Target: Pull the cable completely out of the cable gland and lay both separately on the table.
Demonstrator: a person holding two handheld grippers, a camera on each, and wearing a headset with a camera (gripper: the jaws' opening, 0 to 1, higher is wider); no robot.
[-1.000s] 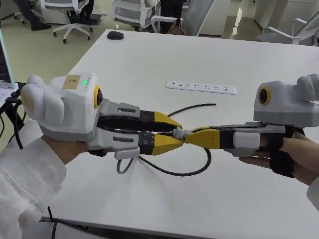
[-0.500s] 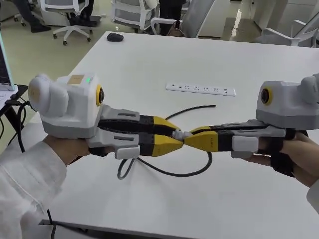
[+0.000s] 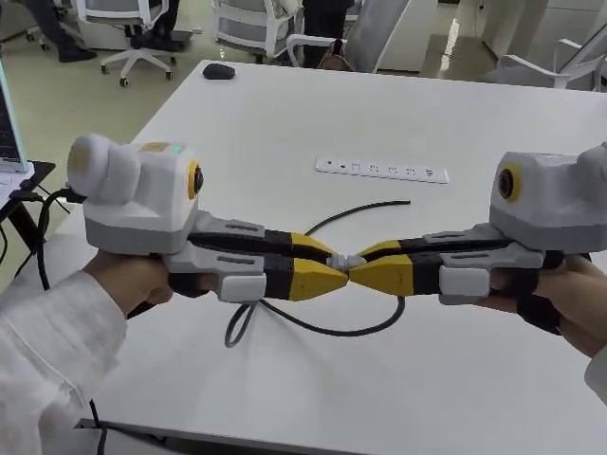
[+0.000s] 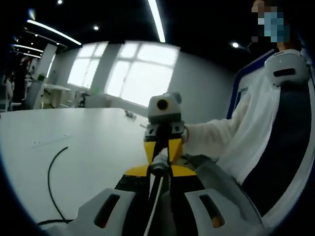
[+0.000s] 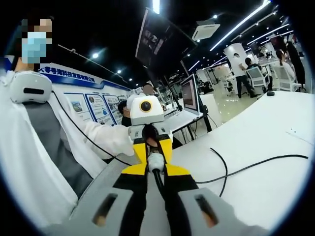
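Nearest: white sleeve and left hand wrapped round back of left gripper. Opposite: right hand w/ black strap, on right gripper. Both held roughly level abv worktop, pointed at each other, yellow tips nose to nose.

Left gripper jaws squeezed almost together, only a sliver btwn them, pinched on cable gland. Right gripper same: jaws near closed, nipping gland's other end. Gland small, pale, right at meeting point of the four tips, off the worktop.

In left gripper view: gland dead centre at own tips, right gripper's yellow jaws straight behind it, thin line of cable running back btwn own jaws. In right gripper view: white gland at own tips, black cable trailing back down middle of own jaws.

Cable black, not out of gland as far as can be told; exact entry point hidden by tips. Slack hanging below both grippers, looping on worktop under them, w/ short grey-looking bend under left gripper's body. Free end beyond tips, curving away to a spot short of power strip.

Strip white, flat on worktop, well beyond grippers. Farther off, dark mouse near far edge. Office chairs on floor past worktop.
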